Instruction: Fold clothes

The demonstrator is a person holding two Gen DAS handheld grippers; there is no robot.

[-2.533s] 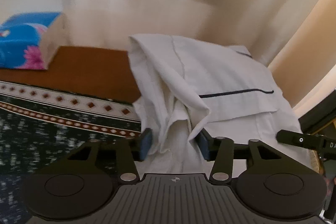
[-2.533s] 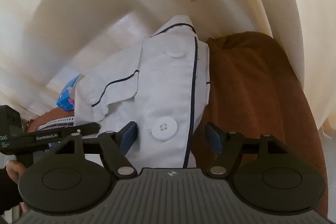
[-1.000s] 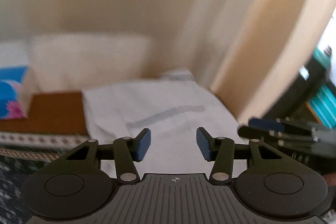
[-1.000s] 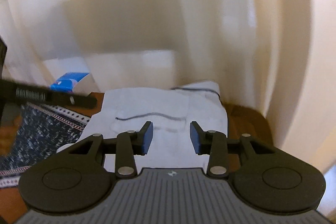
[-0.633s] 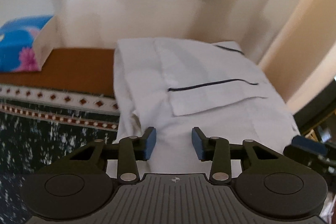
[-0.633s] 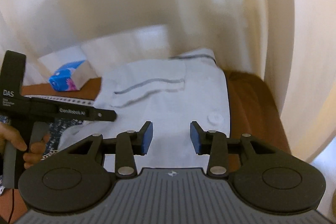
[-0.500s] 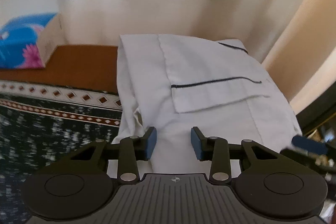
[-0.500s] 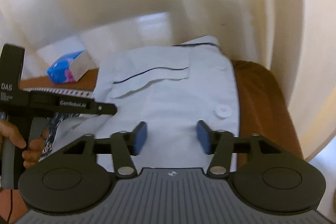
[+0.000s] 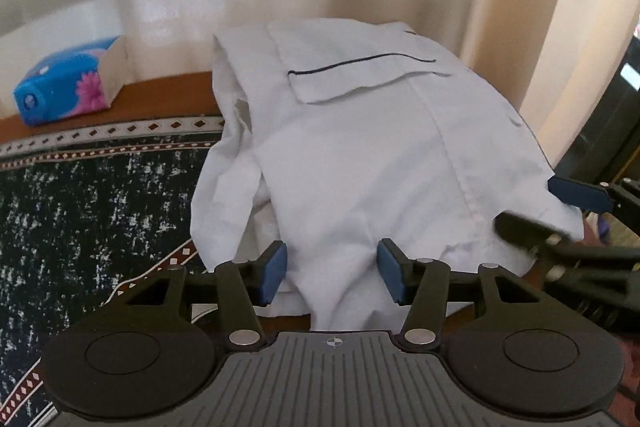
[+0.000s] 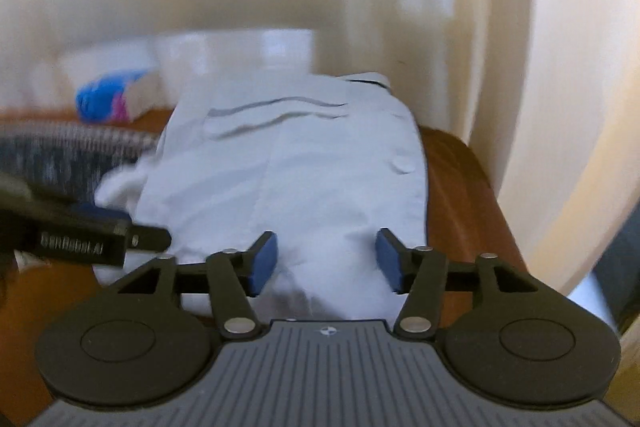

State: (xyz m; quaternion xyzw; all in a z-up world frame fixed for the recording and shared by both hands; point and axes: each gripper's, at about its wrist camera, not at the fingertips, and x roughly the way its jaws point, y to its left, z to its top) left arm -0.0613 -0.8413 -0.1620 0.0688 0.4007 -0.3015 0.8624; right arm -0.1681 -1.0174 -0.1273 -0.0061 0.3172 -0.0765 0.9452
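Already partly folded, the white shirt point(image 9: 372, 155) lies on the brown tabletop point(image 10: 460, 179) right of the tissue box point(image 9: 68, 83), while left tongs point(image 9: 332, 275) and right tongs point(image 10: 326, 263), both opening and empty, straddle its near hem for the remaining fold.

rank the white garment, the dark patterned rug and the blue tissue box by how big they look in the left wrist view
1. white garment
2. dark patterned rug, though it runs out of frame, so these two are unsure
3. blue tissue box, plainly smallest, but it is also farthest from the camera
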